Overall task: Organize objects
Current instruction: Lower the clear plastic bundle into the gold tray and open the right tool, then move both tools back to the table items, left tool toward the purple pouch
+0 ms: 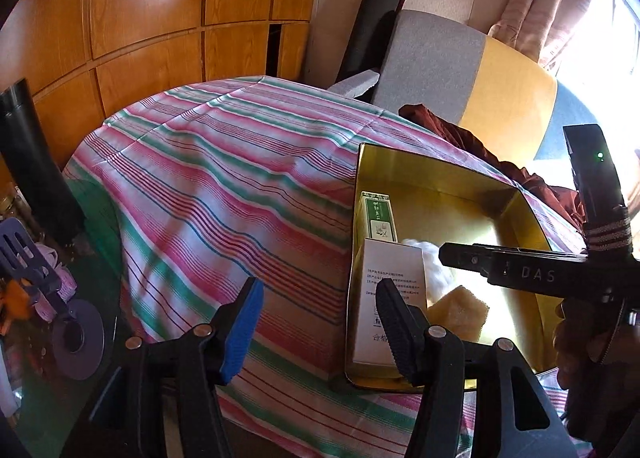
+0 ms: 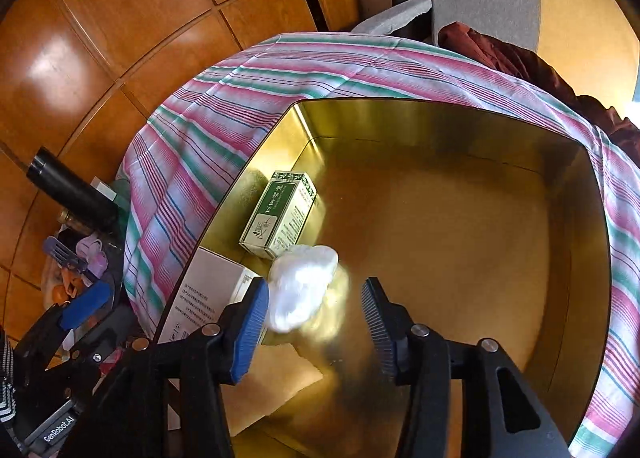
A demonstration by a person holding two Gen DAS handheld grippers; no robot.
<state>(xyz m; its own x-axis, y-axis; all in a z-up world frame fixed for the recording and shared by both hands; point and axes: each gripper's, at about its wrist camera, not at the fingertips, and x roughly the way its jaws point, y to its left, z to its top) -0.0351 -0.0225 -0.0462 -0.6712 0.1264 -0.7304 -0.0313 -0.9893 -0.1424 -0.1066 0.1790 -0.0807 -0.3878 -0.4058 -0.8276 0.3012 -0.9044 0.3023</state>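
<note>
Gold tin on striped cloth, both jaws parted.

At nine o'clock of the gold tin (image 2: 440, 125): white box (image 2: 208, 294), green box (image 2: 280, 213). Left gripper (image 1: 320, 322) open, empty, over striped cloth (image 1: 208, 185). Right gripper (image 2: 316, 322) open above tin floor, white wad (image 2: 300, 286) loose between jaws, just beside the blue pad.

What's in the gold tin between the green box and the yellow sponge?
A white fluffy wad lies between the green box and yellow sponge inside the gold tin, seen in both wrist views.
</note>
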